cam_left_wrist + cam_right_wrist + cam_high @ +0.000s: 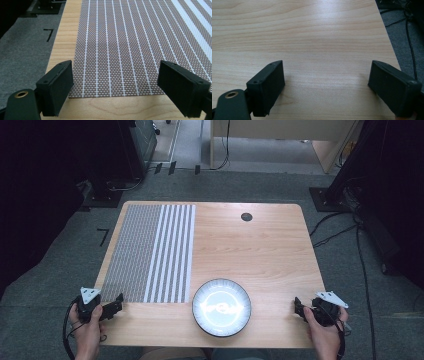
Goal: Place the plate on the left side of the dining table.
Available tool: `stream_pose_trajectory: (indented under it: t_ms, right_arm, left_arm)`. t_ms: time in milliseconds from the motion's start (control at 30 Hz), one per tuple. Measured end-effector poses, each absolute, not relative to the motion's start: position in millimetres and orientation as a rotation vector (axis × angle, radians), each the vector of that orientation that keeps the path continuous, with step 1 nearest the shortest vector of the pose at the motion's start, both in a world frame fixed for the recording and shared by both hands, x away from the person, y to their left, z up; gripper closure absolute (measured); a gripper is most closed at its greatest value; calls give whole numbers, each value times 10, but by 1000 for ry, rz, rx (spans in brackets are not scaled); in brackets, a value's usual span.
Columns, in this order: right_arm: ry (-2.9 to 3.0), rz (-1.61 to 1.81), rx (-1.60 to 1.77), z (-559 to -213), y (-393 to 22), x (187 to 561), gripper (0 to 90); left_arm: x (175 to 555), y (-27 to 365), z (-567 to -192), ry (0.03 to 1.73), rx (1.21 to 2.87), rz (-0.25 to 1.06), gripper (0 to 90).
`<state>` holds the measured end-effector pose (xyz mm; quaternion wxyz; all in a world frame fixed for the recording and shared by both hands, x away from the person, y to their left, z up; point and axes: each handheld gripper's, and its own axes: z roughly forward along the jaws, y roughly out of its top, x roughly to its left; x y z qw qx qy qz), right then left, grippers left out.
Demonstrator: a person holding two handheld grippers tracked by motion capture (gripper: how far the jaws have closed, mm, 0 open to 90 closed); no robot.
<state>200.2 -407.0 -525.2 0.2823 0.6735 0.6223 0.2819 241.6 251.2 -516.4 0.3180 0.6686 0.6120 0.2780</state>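
A woven placemat (pixel 150 252) with white stripes lies on the left half of the wooden table (pixel 260 245). A dark-rimmed round plate (pixel 221 307) sits near the front edge at the middle. My left gripper (pixel 118 304) rests at the front left corner, just in front of the placemat's (pixel 125 45) near edge, open with nothing between its jaws (pixel 115 90). My right gripper (pixel 298 306) sits at the front right corner over bare table wood (pixel 312 30), open and holding nothing (pixel 327 87).
A small round black cable port (pixel 246 216) is set in the table's far side. Cables (pixel 350 235) trail across the grey carpet at the right. Dark equipment stands at the far left and right.
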Motion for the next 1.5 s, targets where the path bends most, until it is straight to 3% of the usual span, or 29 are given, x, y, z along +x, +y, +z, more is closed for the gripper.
stream_pose_trajectory:
  t_ms: [1500]
  right_arm:
    - [1586,901,1853,-5075,-3935,1964,143]
  left_arm:
    - [2378,2325,-5046,1548,1751,705,129]
